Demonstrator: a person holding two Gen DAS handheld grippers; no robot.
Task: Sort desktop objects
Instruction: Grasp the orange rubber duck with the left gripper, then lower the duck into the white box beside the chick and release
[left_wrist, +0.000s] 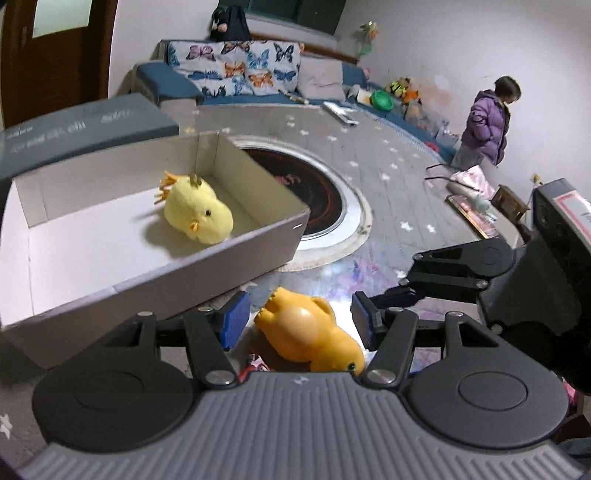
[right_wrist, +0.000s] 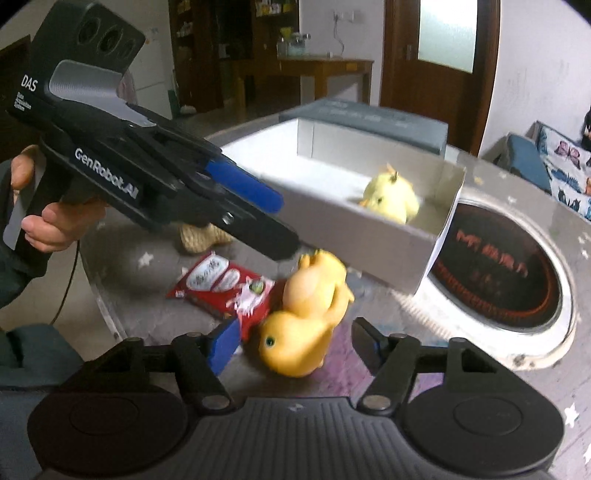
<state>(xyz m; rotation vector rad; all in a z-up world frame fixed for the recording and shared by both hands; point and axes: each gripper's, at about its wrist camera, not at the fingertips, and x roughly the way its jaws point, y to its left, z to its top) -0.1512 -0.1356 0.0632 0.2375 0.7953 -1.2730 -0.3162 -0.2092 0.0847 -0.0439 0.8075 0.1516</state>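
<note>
Status: partly sorted. Counted as done: one yellow plush chick (left_wrist: 197, 212), lying inside the open white box (left_wrist: 207, 258) near its far corner.

Not yet sorted:
- Orange duck toy (left_wrist: 306, 332), lying on its back on the table (left_wrist: 388, 192), just outside the near wall of the box.
- Red snack packet (right_wrist: 225, 288), flat on the table just beside the toy's head.
- Straw-coloured woven item (right_wrist: 199, 238), farther back, half hidden; cannot be identified.

Left gripper (left_wrist: 300, 321): spread, blue pads on either side of the orange duck toy, with a visible gap at the left pad; not seen pressing. Right gripper (right_wrist: 291, 345): likewise spread around the same toy from the opposite side, pads clear of it on both flanks. Nothing pinched by either.

Judged as the step in hand: pickup of the orange duck toy, with transfer into the box to follow. Only one gripper needed for that; risk of pads colliding if both close together. Judged as remaining afterwards: packet and woven item, destination not shown.
</note>
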